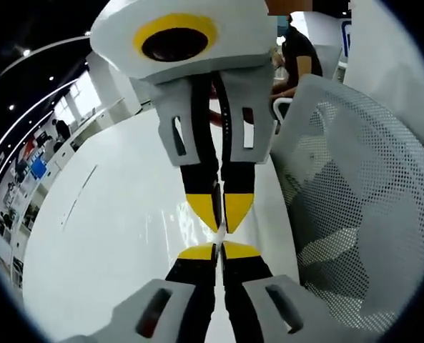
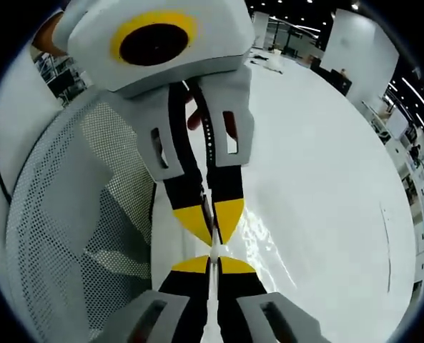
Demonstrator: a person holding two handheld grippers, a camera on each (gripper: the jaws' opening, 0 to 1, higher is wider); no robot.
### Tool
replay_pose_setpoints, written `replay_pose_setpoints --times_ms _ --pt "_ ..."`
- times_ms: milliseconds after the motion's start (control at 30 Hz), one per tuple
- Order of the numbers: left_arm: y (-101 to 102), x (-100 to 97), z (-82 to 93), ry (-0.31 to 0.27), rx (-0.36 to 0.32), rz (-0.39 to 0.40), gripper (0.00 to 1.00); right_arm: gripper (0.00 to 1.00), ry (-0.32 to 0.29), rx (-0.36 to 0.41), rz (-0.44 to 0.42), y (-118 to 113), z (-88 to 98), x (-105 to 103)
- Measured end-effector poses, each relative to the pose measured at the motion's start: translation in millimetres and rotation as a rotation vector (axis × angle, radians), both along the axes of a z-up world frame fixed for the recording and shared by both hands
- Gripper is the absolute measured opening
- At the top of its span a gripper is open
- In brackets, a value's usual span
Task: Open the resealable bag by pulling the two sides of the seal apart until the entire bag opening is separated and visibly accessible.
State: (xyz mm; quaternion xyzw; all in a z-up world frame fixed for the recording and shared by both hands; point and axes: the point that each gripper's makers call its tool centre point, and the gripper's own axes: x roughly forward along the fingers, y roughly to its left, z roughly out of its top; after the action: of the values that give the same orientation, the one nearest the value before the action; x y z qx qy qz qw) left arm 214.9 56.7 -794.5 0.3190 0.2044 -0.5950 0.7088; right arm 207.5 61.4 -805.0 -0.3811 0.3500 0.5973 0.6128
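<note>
While both grippers meet tip to tip over white table (image 1: 111, 236), thin clear resealable bag (image 1: 197, 223) stands pinched between them, glinting near yellow tips. Left gripper (image 1: 219, 251) clenched on one side of seal; right gripper (image 2: 213, 263) clenched on opposite side, facing it head-on. Opposed grips likely set up outward pull to part seal; opening apparently not yet separated. Perforated white mesh chair (image 1: 355, 200) just beside table edge. Person (image 1: 296, 53) seated far off in background.
</note>
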Motion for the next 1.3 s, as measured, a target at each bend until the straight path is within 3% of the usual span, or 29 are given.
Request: replay_pose_setpoints --times_ms 133,267,500,667,733,800,1133,1233,1300 --pt "-1 -0.4 0.7 -0.002 -0.005 -0.001 0.00 0.00 -0.001 0.010 0.014 0 1.1 0" --pt "0 -0.7 0.6 -0.015 0.001 -0.011 0.00 0.00 -0.040 0.022 0.076 1 -0.1 -1" --pt "-3 -0.7 4.6 -0.009 -0.025 -0.001 0.00 0.00 -0.043 0.042 0.067 8 -1.1 1" --pt "-1 -0.1 1.2 -0.037 0.015 -0.026 0.00 0.00 -0.002 0.040 -0.007 8 -4.2 3" --pt "-1 0.3 -0.3 -0.017 0.019 -0.015 0.00 0.00 -0.006 0.030 -0.004 7 -5.8 3" --pt "1 1.6 -0.5 0.012 0.004 0.005 0.00 0.00 -0.010 0.015 -0.007 3 -7.9 4" --pt "6 3.7 2.6 0.010 0.005 0.009 0.00 0.00 -0.011 -0.020 -0.042 -21 -12.2 8" --pt "4 2.8 2.6 0.006 -0.002 0.002 0.00 0.00 -0.021 -0.031 -0.046 -22 -11.1 9" --pt "4 8.7 0.6 -0.028 0.006 0.020 0.00 0.00 -0.039 -0.052 -0.020 -23 -11.2 8"
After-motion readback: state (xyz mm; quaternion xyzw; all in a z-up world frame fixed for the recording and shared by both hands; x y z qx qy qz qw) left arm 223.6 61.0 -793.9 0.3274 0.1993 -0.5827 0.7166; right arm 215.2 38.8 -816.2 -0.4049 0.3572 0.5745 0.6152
